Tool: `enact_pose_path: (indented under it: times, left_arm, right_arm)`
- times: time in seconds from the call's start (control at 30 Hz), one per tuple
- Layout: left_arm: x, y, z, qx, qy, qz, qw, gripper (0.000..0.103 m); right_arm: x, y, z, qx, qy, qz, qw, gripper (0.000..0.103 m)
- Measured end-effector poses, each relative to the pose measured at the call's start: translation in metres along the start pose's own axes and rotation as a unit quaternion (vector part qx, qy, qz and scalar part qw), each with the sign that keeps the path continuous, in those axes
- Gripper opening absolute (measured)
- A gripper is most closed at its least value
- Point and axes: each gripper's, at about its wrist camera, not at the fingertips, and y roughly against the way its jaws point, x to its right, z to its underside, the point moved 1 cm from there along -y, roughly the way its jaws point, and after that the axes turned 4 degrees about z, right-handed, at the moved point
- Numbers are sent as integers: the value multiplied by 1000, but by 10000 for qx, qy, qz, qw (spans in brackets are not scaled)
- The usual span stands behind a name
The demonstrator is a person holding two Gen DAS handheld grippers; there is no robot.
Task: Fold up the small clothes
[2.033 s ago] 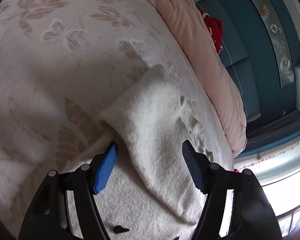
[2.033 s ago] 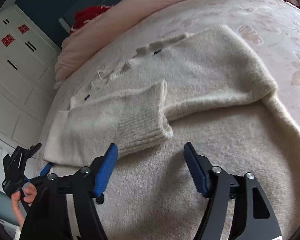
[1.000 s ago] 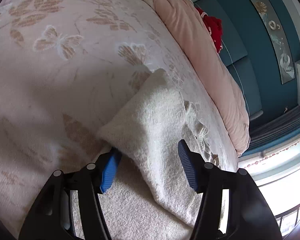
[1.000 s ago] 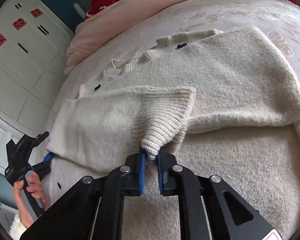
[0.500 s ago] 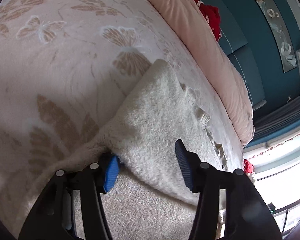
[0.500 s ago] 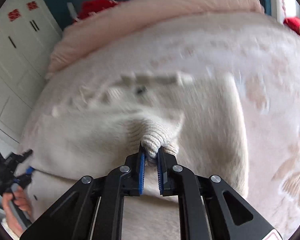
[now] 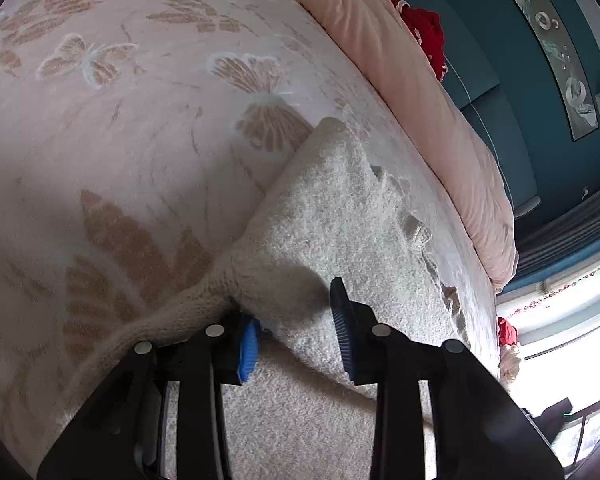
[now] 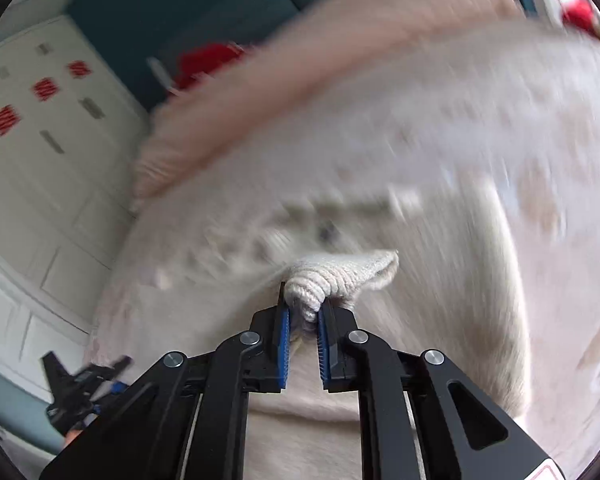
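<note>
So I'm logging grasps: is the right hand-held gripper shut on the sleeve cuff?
Shut: the right hand-held gripper pinches the ribbed sleeve cuff, which bunches between its blue pads.

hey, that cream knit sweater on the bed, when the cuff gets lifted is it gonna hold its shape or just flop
Likely flop: the ribbed cuff bunches into a soft wad where the right gripper pinches it. The sweater drapes flat on the bedspread and follows its surface, so it probably trails limply behind the cuff. Its fuzzy knit looks grippy against the pads, so slipping seems unlikely.
</note>
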Motion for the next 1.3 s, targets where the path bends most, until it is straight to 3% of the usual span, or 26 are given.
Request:
enact_pose_path:
  times: [0.07, 0.1, 0.17, 0.2, 0.33, 0.47, 0.53, 0.63, 0.8, 0.87, 0.93, 1.0, 1.07, 1.1, 1.17, 1.27, 1.3]
  left_arm:
    - [-2, -1, 1, -11, -114, -29, 9999, 27]
    - [-2, -2, 1, -8, -148, -35, 9999, 27]
    - [-2, -1, 2, 7, -161, -44, 9999, 26]
    - [-3, -1, 2, 0, -139, -53, 9999, 26]
    - [-5, -2, 0, -35, -130, -56, 9999, 25]
    - [-4, -2, 2, 22, -214, -112, 9997, 24]
    - [-4, -1, 3, 50, -191, -124, 9997, 24]
    - [-5, 0, 5, 75, -200, -133, 9997, 22]
    - [-7, 2, 4, 37, -273, -134, 9995, 19]
    - [-7, 3, 6, 60, -362, -137, 9992, 19]
    - [-6, 4, 8, 112, -450, -156, 9988, 19]
    - [-6, 5, 11, 180, -494, -167, 9985, 19]
    - [-7, 7, 11, 223, -441, -154, 9987, 19]
    - [-8, 7, 11, 226, -396, -141, 9989, 19]
    - [-9, 9, 10, 218, -347, -119, 9991, 19]
    - [-11, 10, 9, 224, -421, -86, 9988, 18]
    - [-12, 9, 9, 229, -449, -82, 9987, 18]
  right_arm:
    - [-8, 15, -3, 391, 288, -52, 9988, 11]
    - [-2, 2, 2, 208, 423, 284, 9985, 11]
    - [27, -46, 19, -868, 337, 873, 9918, 11]
    - [35, -58, 26, -1151, 353, 1085, 9868, 11]
    - [19, -26, 19, -501, 369, 769, 9951, 13]
    - [5, 9, 18, 155, 365, 788, 9961, 18]
    - [-1, 12, 25, 147, 451, 767, 9959, 18]
    - [-1, 9, 32, 188, 620, 1076, 9921, 18]
    - [29, 14, 20, 227, -76, 1290, 9914, 18]
    - [30, 26, 19, 292, -289, 868, 9954, 18]
    - [19, 27, 20, 216, -110, 514, 9984, 18]
    - [7, 12, 30, -43, 262, 395, 9989, 18]
    - [10, -25, 47, -707, 639, 895, 9914, 17]
    - [14, -39, 55, -935, 763, 1179, 9857, 9]
    - [13, -34, 56, -739, 746, 1161, 9877, 8]
    - [5, -4, 47, -207, 534, 749, 9955, 8]
    - [9, -6, 49, -184, 584, 855, 9945, 8]
